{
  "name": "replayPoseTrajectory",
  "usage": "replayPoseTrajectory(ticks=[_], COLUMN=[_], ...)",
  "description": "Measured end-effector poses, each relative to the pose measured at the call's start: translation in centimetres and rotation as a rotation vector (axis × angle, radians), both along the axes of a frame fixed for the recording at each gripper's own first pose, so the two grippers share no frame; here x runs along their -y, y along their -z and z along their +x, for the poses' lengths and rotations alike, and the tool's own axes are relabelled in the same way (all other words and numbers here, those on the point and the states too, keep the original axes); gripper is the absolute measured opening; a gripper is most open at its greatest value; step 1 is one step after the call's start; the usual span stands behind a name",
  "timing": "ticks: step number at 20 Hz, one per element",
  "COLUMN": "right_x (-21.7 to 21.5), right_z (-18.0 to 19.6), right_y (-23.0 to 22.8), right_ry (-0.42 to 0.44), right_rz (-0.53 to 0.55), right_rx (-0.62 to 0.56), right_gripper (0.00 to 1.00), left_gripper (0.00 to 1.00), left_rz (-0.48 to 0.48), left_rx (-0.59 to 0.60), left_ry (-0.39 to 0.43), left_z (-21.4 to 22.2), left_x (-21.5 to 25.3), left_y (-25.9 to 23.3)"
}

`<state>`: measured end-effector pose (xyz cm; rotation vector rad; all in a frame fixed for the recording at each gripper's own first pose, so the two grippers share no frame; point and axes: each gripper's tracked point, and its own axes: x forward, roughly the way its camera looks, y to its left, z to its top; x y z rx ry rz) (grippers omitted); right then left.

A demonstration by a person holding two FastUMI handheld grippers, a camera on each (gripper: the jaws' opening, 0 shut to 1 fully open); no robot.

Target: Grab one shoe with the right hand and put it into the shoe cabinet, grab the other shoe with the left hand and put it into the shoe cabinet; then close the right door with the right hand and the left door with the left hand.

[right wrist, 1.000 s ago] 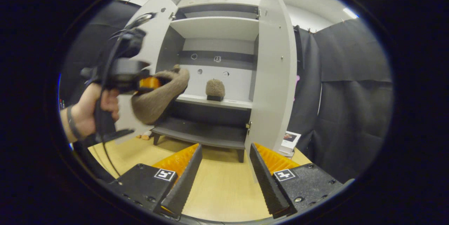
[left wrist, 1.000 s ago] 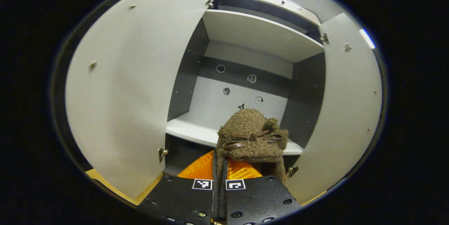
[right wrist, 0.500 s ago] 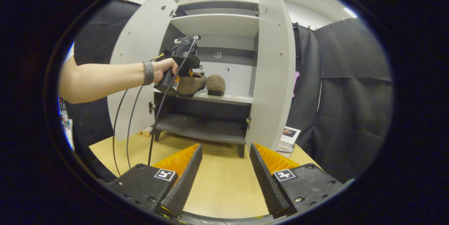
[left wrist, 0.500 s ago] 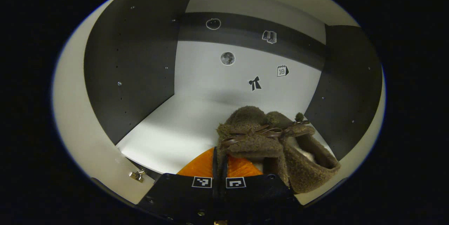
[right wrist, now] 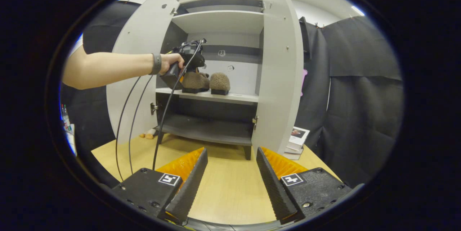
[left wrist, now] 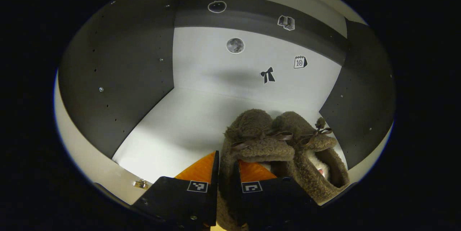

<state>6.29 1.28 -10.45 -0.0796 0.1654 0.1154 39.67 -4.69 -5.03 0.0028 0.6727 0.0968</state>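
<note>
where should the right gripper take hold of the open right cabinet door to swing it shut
Probably the free front edge of the tall grey right cabinet door, from its outer face. It stands open edge-on to the open right gripper, hinged at the cabinet, so the far edge gives the easiest swing.

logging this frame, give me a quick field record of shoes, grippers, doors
left shoe: on the white shelf, its heel between the left gripper fingers
right shoe: on the same shelf, beside the left shoe
left gripper: inside the cabinet, slightly parted around the heel
right gripper: open, empty, back from the cabinet
left door: open
right door: open
</note>
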Motion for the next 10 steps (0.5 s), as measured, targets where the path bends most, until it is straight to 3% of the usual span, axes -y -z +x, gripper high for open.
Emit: replayPoseTrajectory(ticks=[1,2,3,4,5,9,10], right_x=[-0.1,-0.2,-0.3,-0.4,-0.4,-0.7,-0.8], right_z=[0.1,0.1,0.0,0.0,-0.1,-0.3,-0.3], right_y=[-0.1,-0.1,-0.1,-0.1,0.0,0.3,0.4], right_ry=[-0.003,-0.006,-0.007,-0.007,-0.008,-0.014,-0.017], right_rz=[0.000,0.001,0.001,0.000,0.000,0.007,0.010], right_rx=[0.001,0.002,0.003,0.003,0.002,-0.008,-0.014], right_gripper=[0.87,0.87,0.87,0.87,0.87,0.87,0.87], left_gripper=[0.20,0.28,0.50,0.47,0.69,0.85,0.75], left_rz=[0.016,0.032,0.046,0.041,0.033,-0.061,-0.098], left_rx=[-0.015,-0.023,-0.032,-0.038,-0.042,-0.018,-0.012], left_ry=[-0.014,-0.033,-0.046,-0.048,-0.052,-0.047,-0.030], left_z=[-0.3,-0.5,-0.7,-0.8,-1.1,-3.1,-4.2], left_x=[-0.4,-0.9,-1.4,-1.7,-1.7,-1.0,-0.3], left_y=[0.0,-0.2,-0.3,-0.2,-0.4,-1.7,-2.5])
